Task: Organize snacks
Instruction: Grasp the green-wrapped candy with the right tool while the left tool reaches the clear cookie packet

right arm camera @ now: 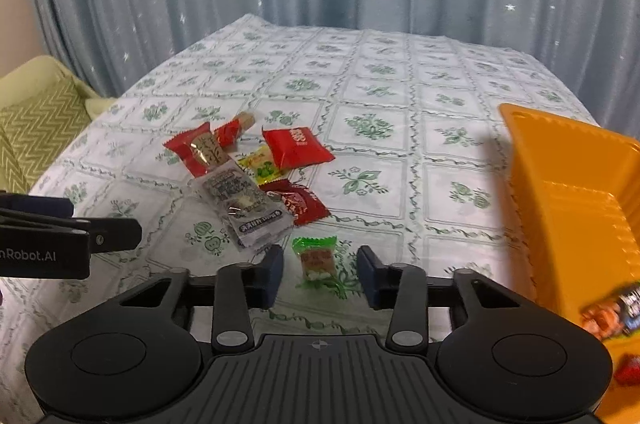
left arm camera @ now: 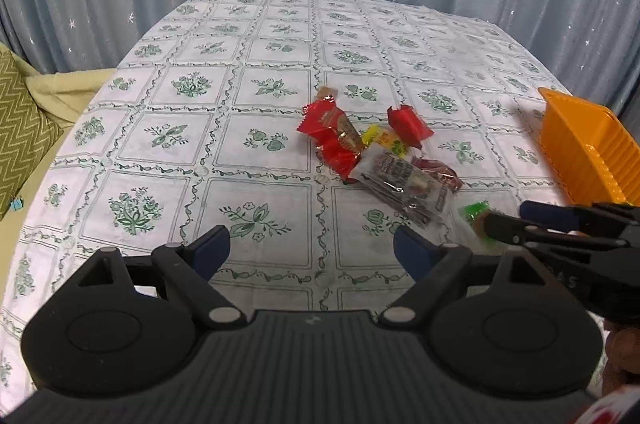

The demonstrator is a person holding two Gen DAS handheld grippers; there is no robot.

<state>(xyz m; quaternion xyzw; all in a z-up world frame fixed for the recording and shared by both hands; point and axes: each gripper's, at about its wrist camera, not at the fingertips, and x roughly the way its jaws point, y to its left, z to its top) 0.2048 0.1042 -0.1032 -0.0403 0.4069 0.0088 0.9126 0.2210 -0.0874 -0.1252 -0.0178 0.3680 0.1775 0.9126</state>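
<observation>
Straddling a green-wrapped candy [right arm camera: 317,259] on the bench [right arm camera: 380,95], the right tongs [right arm camera: 320,274] are open, not touching it. Only this view shows snacks inside the orange tray [right arm camera: 568,191] to their right. The left tongs [left arm camera: 311,252] gape wide, empty, the snack pile [left arm camera: 380,155] ahead.

Both tools are held low and level: the left tool [left arm camera: 312,248] spread wide, the right tool [right arm camera: 320,274] parted too.
</observation>
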